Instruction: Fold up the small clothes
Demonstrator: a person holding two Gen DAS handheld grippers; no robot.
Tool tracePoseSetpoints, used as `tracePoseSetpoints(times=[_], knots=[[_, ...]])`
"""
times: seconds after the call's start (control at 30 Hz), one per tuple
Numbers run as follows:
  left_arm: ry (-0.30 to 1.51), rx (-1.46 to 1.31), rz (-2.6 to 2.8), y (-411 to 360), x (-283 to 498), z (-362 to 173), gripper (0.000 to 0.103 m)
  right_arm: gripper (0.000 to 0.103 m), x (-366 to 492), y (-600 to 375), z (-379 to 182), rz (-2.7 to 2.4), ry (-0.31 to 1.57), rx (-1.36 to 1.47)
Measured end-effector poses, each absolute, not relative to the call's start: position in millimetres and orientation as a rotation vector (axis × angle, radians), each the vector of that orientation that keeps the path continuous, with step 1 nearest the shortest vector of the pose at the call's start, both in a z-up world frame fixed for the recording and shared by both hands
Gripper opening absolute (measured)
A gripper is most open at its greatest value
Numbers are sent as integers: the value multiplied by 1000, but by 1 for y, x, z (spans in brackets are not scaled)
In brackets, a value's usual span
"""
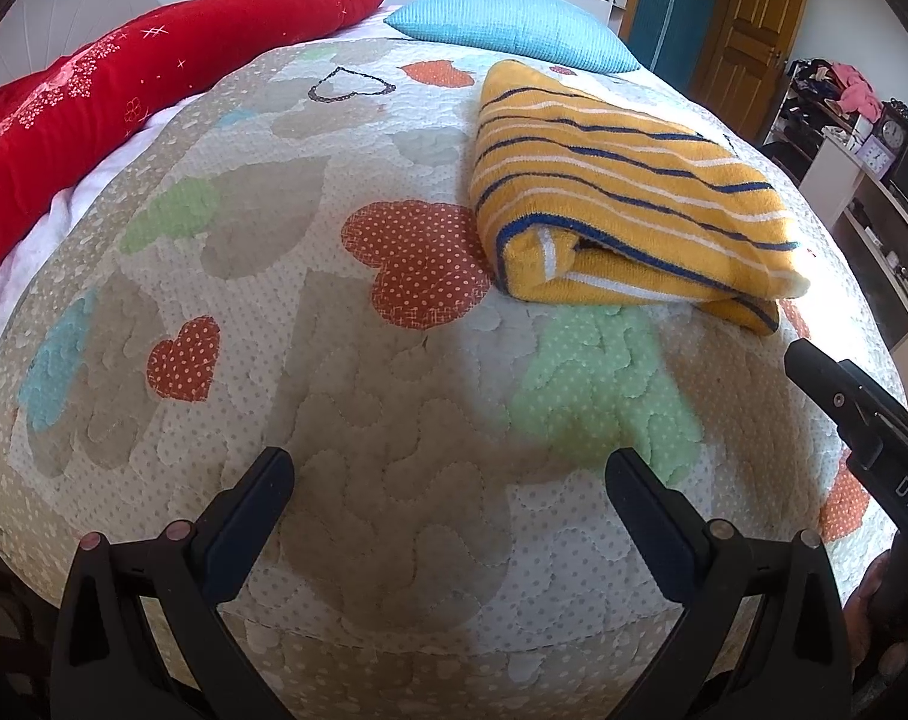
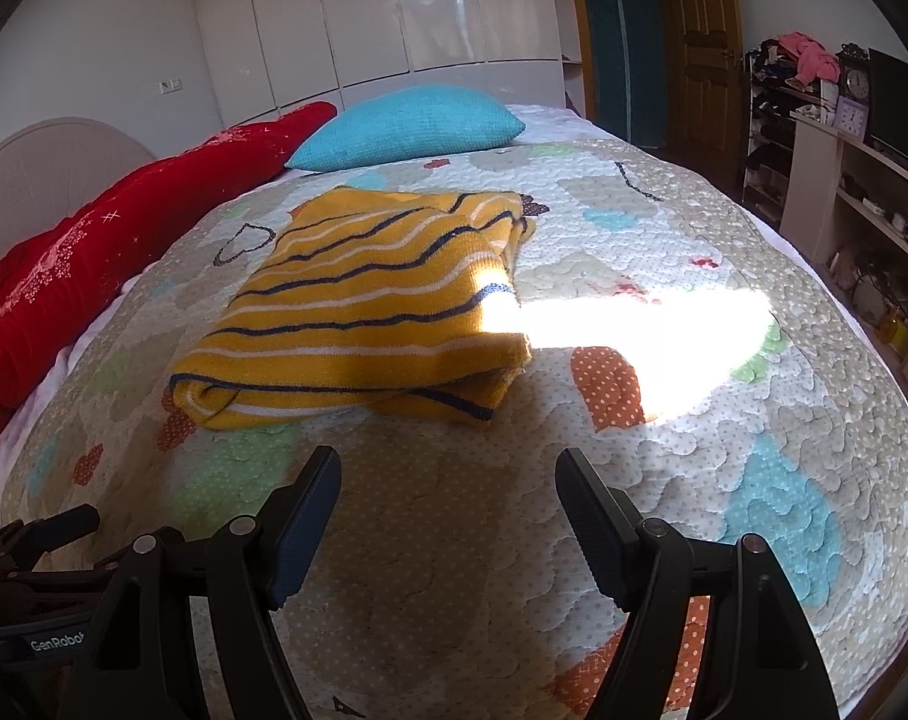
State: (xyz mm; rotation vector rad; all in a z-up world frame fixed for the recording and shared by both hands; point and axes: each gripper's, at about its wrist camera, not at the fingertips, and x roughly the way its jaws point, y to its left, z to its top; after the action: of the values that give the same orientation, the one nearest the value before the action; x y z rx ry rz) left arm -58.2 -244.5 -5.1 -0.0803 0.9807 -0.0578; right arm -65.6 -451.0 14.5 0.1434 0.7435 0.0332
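A yellow garment with navy and white stripes lies folded into a thick rectangle on the quilted bedspread. My left gripper is open over bare quilt, short of the garment and to its left, with nothing between its fingers. My right gripper is also open, hovering over the quilt just in front of the garment's near edge, holding nothing. One finger of the right gripper shows at the right edge of the left wrist view.
A red blanket runs along the left side of the bed, and a blue pillow lies at the head. Shelves and a desk stand to the right. A bright sun patch crosses the quilt.
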Motion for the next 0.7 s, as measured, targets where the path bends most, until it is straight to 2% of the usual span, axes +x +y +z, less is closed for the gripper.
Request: tracePoseSetpoints(times=[0.7], knots=[[987,-93,-67,-244,-58,-6,103,81,-67,-446,14,50,739,136]])
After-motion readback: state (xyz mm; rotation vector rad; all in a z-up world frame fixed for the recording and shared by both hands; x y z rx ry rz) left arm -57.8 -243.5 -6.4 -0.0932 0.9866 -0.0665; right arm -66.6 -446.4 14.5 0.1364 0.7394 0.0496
